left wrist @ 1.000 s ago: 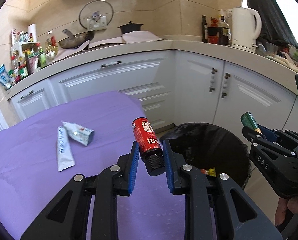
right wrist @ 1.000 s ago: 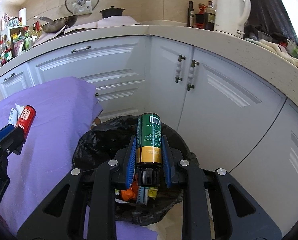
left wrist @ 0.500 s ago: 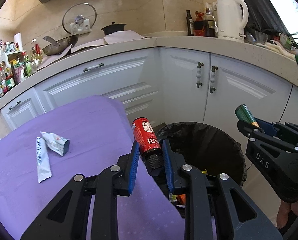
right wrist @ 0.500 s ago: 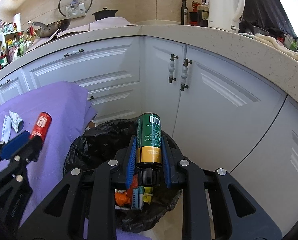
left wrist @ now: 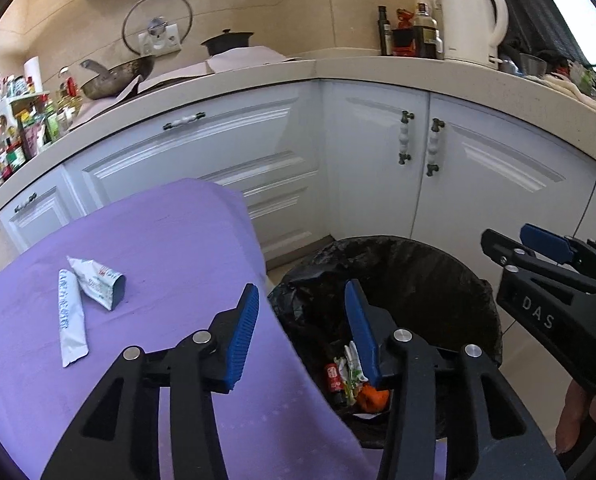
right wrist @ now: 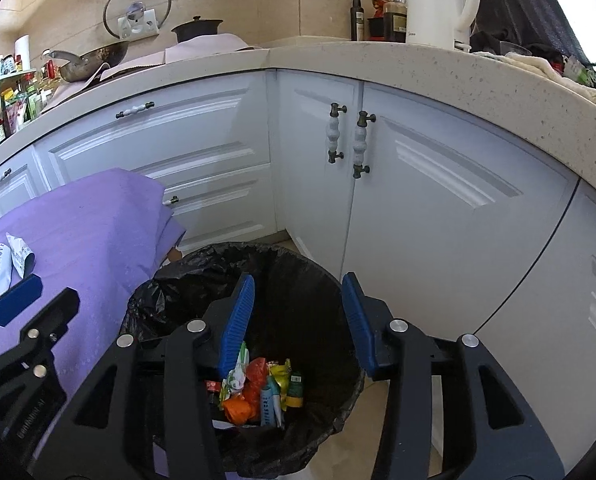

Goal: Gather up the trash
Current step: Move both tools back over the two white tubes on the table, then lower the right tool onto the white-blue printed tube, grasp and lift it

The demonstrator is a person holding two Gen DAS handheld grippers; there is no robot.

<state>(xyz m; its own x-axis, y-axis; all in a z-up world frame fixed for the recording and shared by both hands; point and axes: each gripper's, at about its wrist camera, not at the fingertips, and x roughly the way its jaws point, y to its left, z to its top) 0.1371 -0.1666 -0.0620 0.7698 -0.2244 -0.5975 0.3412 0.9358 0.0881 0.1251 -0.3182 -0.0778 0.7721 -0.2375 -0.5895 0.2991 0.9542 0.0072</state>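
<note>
Both claws hang spread wide and empty over the black-lined trash bin (right wrist: 298,280). The left claw (left wrist: 302,332) straddles the bin's near rim and the edge of the purple-covered worktop (left wrist: 157,248); the right claw (right wrist: 295,320) sits squarely above the bin mouth. Down in the bin lies mixed trash: a small red bottle (left wrist: 333,376), a green can (right wrist: 295,390), an orange wrapper (right wrist: 237,408). On the worktop two squeezed white tubes (left wrist: 87,300) lie touching each other, well apart from the left claw. White cabinets (right wrist: 438,200) stand close behind the bin, and a kettle (right wrist: 438,4) sits on the kitchen counter above
</note>
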